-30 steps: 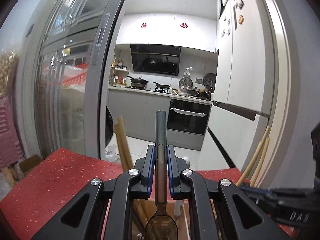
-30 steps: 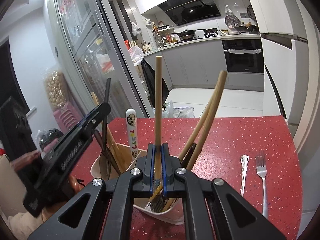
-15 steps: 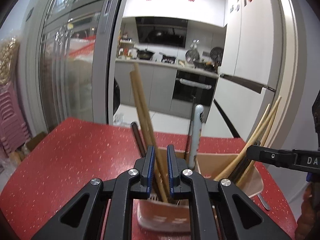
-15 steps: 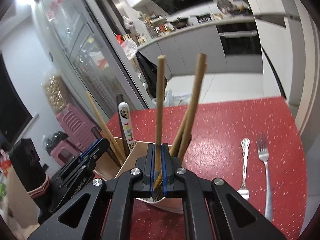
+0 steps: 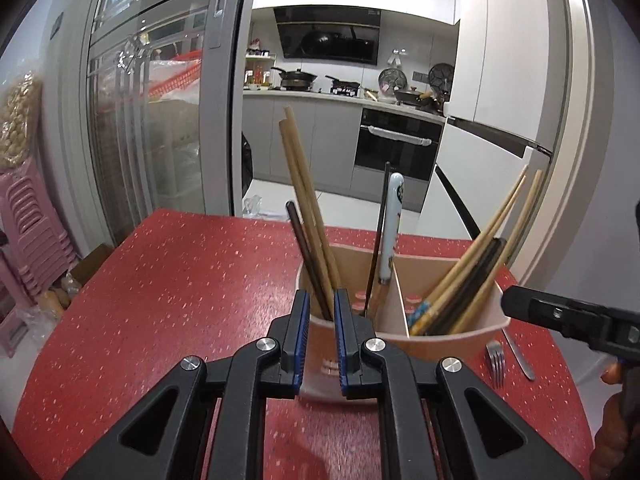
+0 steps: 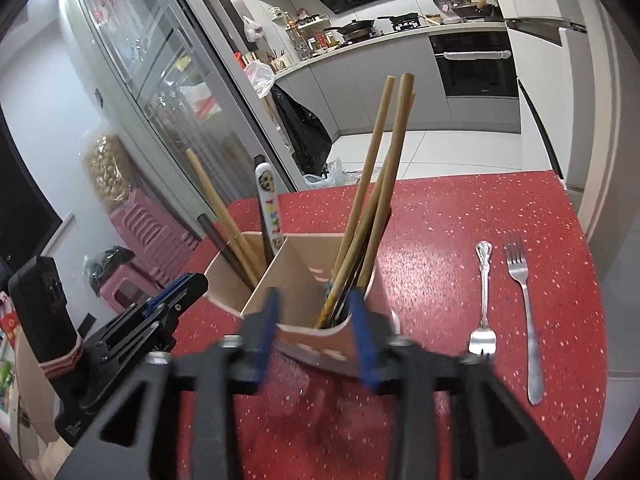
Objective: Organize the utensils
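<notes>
Utensil holder (image 6: 304, 280) upright on red desk (image 6: 460, 216), left claw (image 5: 320, 308) narrowly parted – empty, right claw (image 6: 316, 312) spread wide – empty.

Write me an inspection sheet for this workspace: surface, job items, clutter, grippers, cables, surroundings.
Surface: red speckled table, bare apart from the items below.
Job's things: divided utensil holder with wooden chopsticks in one compartment; more chopsticks and a white cartoon-print handle in the other. Two forks lie flat beside the holder, apart from each other.
Clutter: nothing seen on the table.
Grippers: left gripper open, empty, at the holder's rim; right gripper open, empty, blurred.
Cables: nothing seen.
Surroundings: kitchen with oven, pink stools, black bag.
</notes>
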The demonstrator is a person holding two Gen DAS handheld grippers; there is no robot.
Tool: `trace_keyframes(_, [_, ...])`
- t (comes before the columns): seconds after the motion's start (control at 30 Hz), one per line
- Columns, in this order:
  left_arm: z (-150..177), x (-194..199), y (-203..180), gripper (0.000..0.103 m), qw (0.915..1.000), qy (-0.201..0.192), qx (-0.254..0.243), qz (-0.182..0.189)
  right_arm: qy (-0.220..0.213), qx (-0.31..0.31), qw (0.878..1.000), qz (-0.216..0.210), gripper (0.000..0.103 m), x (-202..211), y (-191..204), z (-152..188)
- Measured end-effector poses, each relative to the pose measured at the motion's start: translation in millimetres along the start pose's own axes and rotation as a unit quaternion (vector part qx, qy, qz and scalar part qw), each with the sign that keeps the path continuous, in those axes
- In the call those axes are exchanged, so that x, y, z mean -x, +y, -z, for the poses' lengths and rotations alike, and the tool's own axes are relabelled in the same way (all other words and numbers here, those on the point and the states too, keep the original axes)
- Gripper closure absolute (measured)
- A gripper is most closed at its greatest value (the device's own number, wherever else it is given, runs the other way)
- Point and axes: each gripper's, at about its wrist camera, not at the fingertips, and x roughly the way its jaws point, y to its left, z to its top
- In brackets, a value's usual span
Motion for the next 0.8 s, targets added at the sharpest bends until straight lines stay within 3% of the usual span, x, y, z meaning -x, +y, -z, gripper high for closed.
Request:
trace_keyframes(0.53, [25.7, 36.7, -2.0, 0.065, 0.9995, 0.02, -0.013, -0.019, 0.003, 0.012, 0.999, 0.033, 0.05, 35.3, 18.8, 42.1])
trace_keyframes(0.57, [27.3, 38.8, -2.0, 0.023, 0.9994, 0.022, -0.013, -0.022, 0.003, 0.012, 0.999, 0.033, 0.05, 36.5, 19.7, 43.2])
trace_keyframes(0.6, [27.9, 40.2, -1.6, 0.0, 0.9992, 0.025, -0.012, -0.029, 0.003, 0.013, 0.999, 0.035, 0.048, 37.6, 20.4, 44.8])
trace_keyframes(0.77, [31.2, 46.2, -4.4, 0.0, 0.9992, 0.012, -0.018, -0.033, -0.006, 0.031, 0.998, 0.051, 0.037, 43.2, 29.7, 50.5])
trace_keyframes(0.8, [32.2, 46.8, -4.8, 0.0, 0.9993, 0.012, -0.017, -0.031, -0.007, 0.033, 0.998, 0.055, 0.03, 44.1, 31.0, 52.1])
